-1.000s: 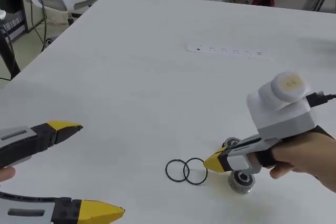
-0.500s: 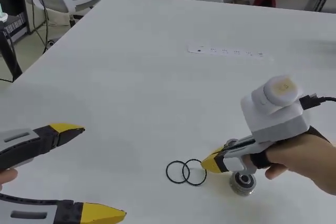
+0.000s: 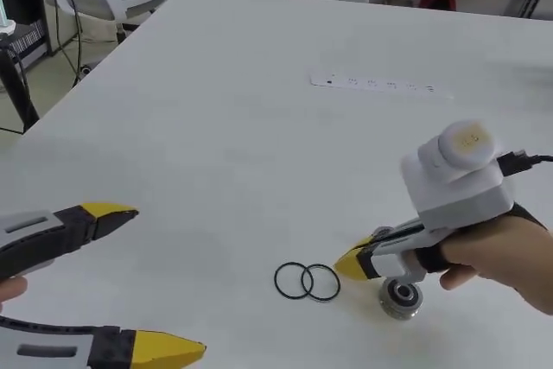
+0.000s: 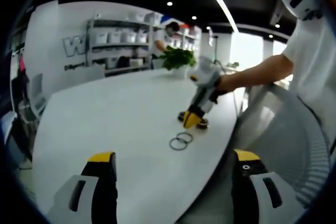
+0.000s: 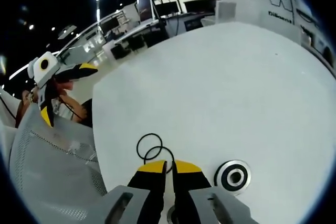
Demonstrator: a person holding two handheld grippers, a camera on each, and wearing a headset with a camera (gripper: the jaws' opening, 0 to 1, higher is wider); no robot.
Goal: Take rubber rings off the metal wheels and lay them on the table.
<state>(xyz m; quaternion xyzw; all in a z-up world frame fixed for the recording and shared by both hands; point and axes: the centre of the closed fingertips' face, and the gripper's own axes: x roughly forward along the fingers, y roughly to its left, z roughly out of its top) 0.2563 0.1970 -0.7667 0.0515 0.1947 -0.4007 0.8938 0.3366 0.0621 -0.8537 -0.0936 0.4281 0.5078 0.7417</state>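
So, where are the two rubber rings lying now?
In the head view, the rubber rings lie overlapped on the white table, just left of the right hand-held gripper and a metal wheel.

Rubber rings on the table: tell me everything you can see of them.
Two thin black rubber rings lie flat on the white table. They are round and unstretched, side by side and slightly overlapping. Both are off the wheels, and a metal wheel stands apart from them on the table. The right gripper, jaws shut, has its yellow tips right at the nearer ring; I cannot tell whether they touch it. The left gripper is open and well away.
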